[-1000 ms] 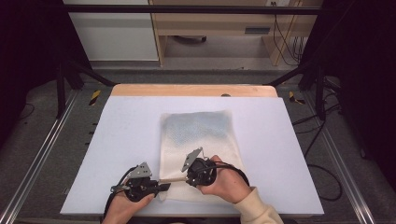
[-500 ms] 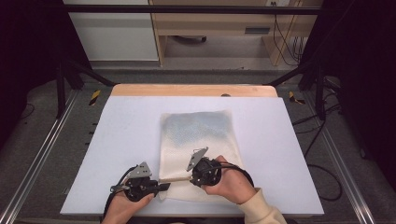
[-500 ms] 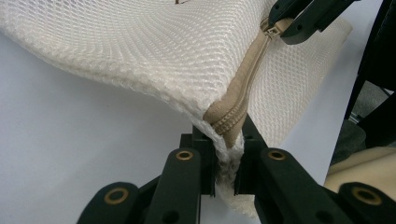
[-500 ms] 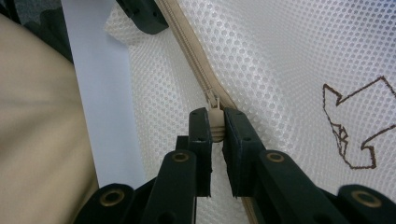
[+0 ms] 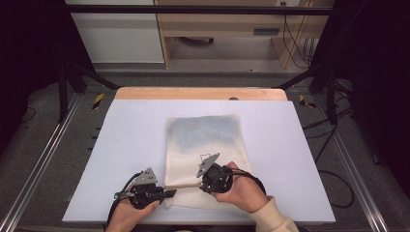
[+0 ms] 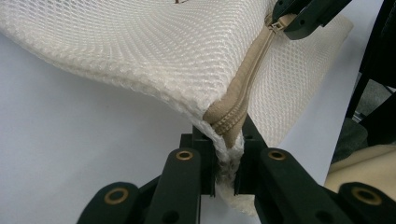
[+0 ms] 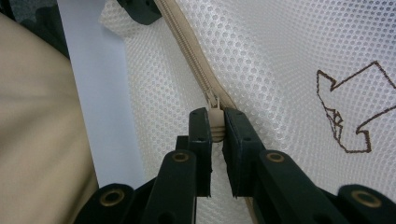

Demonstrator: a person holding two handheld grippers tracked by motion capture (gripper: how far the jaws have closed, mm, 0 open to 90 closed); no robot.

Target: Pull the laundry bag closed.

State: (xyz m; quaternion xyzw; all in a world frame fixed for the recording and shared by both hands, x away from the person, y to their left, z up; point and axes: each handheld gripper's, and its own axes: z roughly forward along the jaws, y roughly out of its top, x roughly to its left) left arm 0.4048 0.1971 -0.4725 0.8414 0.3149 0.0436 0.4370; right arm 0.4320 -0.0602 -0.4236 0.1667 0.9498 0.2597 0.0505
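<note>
- Left tongs [image 6: 226, 175] clench the mesh bag's [image 5: 205, 140] corner by the zipper [image 6: 243, 100].
- Right tongs [image 7: 215, 128] clench the zipper pull [image 7: 215, 122].
- Zipping underway; next, probably a steady pull along the zipper.

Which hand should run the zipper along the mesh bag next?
The right. Its tool is already shut on the zipper pull, while the left tool clamps the mesh laundry bag's corner at the zipper's end, anchoring it.

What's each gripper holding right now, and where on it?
Left gripper: shut on the mesh bag at its corner, at the zipper's end. Right gripper: shut on the zipper pull.
</note>
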